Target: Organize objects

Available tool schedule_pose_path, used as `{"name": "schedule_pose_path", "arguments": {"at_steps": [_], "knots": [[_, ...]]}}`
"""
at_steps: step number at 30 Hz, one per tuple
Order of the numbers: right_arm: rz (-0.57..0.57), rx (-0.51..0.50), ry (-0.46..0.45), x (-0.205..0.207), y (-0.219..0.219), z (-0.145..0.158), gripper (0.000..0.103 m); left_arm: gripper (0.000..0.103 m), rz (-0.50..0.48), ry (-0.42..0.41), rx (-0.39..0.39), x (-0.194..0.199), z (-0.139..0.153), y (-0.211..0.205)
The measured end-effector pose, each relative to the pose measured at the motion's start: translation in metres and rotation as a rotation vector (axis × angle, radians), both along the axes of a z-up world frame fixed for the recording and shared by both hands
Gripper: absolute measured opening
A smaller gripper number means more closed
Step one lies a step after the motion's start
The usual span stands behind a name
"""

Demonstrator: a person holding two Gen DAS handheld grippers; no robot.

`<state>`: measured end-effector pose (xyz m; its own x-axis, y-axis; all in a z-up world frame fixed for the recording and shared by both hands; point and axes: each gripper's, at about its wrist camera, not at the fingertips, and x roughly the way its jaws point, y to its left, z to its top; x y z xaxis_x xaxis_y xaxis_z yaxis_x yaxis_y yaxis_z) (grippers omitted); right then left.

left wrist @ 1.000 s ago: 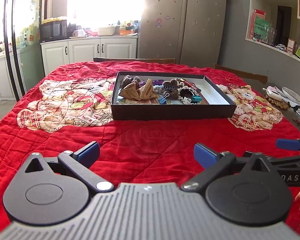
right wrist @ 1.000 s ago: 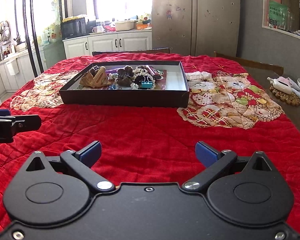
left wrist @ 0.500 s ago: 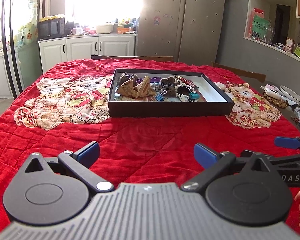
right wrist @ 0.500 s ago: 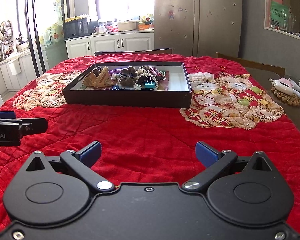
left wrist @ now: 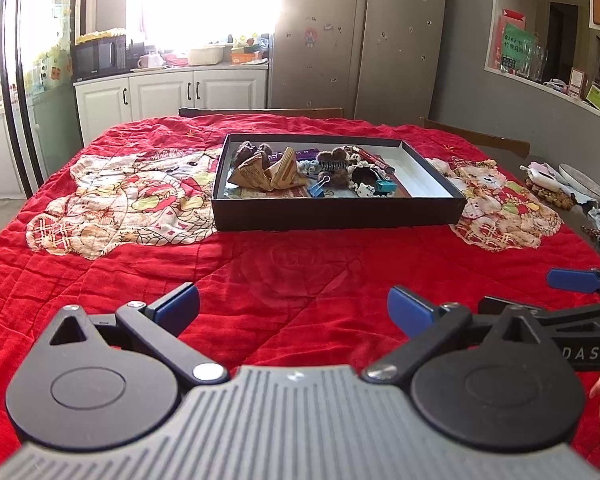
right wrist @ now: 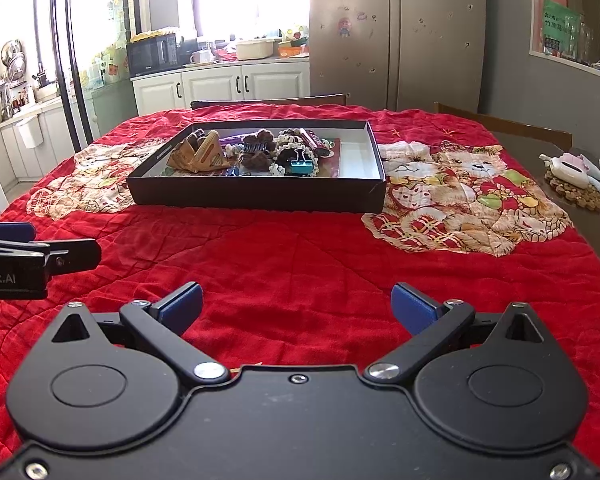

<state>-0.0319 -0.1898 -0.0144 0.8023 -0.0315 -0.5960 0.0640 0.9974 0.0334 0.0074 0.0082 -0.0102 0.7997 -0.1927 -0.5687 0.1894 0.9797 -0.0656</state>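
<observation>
A shallow black box (left wrist: 336, 214) sits on the red quilted cloth (left wrist: 284, 268), also in the right wrist view (right wrist: 256, 196). It holds a pile of small items: folded brown paper wedges (left wrist: 268, 170), binder clips (left wrist: 318, 188), a teal clip (right wrist: 302, 167), dark fuzzy pieces (left wrist: 334, 158) and a red tube (left wrist: 374, 160). The box's right part is bare white. My left gripper (left wrist: 294, 310) is open and empty, low over the cloth well short of the box. My right gripper (right wrist: 296, 306) is open and empty, alongside it.
A dark table edge at the right holds a white teapot on a woven mat (right wrist: 572, 184) and dishes (left wrist: 580, 180). Chair backs (right wrist: 504, 126) stand behind the table. Kitchen cabinets, a microwave and a fridge are at the back.
Both grippers have pulled back and risen slightly, so the box looks a little farther away. Nothing was picked up or put down.
</observation>
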Motion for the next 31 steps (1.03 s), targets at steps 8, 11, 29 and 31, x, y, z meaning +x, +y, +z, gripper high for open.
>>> {"name": "schedule_pose_path", "arguments": {"at_steps": [8,11,29,31], "knots": [[0.0,0.001,0.001,0.0006,-0.0003,-0.0005,0.101,0.103,-0.003,0.016,-0.019,0.0021,-0.0018,0.0012],[0.001,0.002,0.003,0.001,-0.0002,-0.0006,0.101,0.103,-0.01,0.016,-0.015,0.002,-0.0025,-0.0003],[0.003,0.013,0.015,0.0029,-0.0019,-0.0033,0.101,0.103,-0.006,0.03,0.005,0.0043,-0.0068,-0.0027],[0.002,0.014,0.015,0.003,-0.0022,-0.004,0.101,0.103,-0.006,0.034,0.002,0.0049,-0.0071,-0.0022]]}}
